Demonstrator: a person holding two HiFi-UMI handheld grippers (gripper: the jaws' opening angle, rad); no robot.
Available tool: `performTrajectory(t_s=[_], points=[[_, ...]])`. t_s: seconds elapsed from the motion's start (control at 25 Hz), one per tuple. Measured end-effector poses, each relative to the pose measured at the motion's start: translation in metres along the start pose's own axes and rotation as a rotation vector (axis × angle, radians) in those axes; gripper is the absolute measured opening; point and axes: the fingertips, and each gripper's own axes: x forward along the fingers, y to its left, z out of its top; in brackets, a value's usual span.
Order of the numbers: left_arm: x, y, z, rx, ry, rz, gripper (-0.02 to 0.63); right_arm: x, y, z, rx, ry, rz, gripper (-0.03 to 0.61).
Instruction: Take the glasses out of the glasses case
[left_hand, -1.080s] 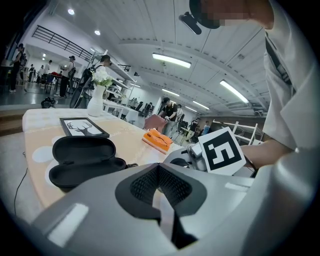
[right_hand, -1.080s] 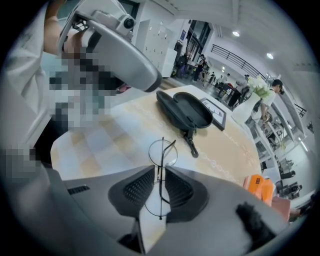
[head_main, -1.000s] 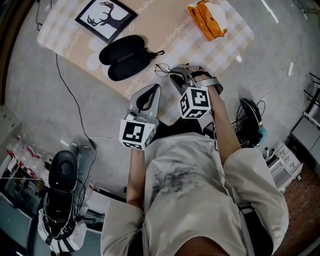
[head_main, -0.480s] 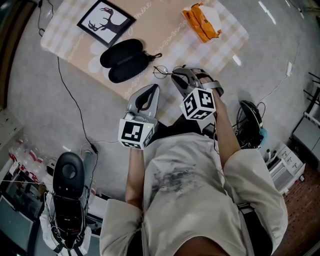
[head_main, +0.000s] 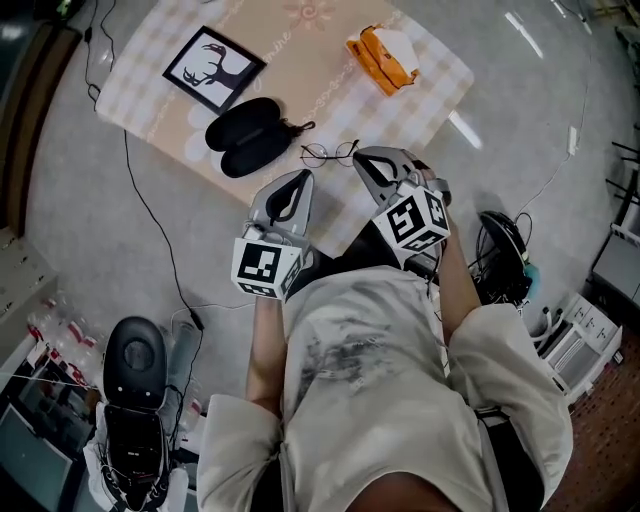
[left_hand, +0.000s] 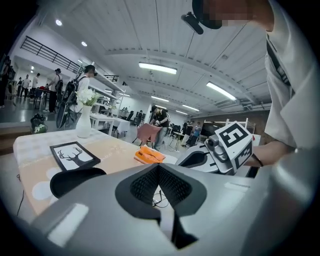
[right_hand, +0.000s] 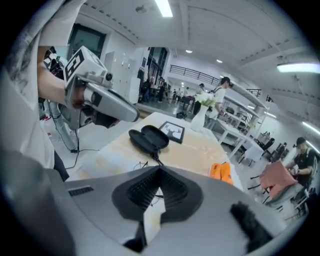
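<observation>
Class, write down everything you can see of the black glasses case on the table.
The glasses case is a black, matte-looking clamshell, lying open with its two oval halves side by side, hollows up. The inside looks dark and empty. A short cord sticks out of the end nearest the glasses, which lie apart from it. It rests flat on the table, near the person's edge, beside the deer picture. Nothing else touches it.
</observation>
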Motion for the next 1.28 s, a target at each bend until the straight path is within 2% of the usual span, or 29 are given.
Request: performTrajectory(t_s=[0.28, 0.6, 0.92, 1.28], points=[[-0.008, -0.009, 0.024, 0.054, -0.048, -0.028, 0.009, -0.047, -0.011, 0.014, 0.214, -0.153, -0.082, 0.017], [-0.021, -0.022, 0.016, 0.074, -0.036, -0.041, 0.008, -0.083, -0.006, 0.014, 0.445, -0.307, -0.091, 0.017], [-0.033, -0.028, 0.007, 0.071, -0.019, -0.033, 0.009, -0.093, 0.005, 0.014, 0.479, -0.343, -0.076, 0.015], [-0.036, -0.031, 0.011, 0.072, -0.029, -0.023, 0.009, -0.097, 0.010, 0.020, 0.462, -0.363, -0.056, 0.015]])
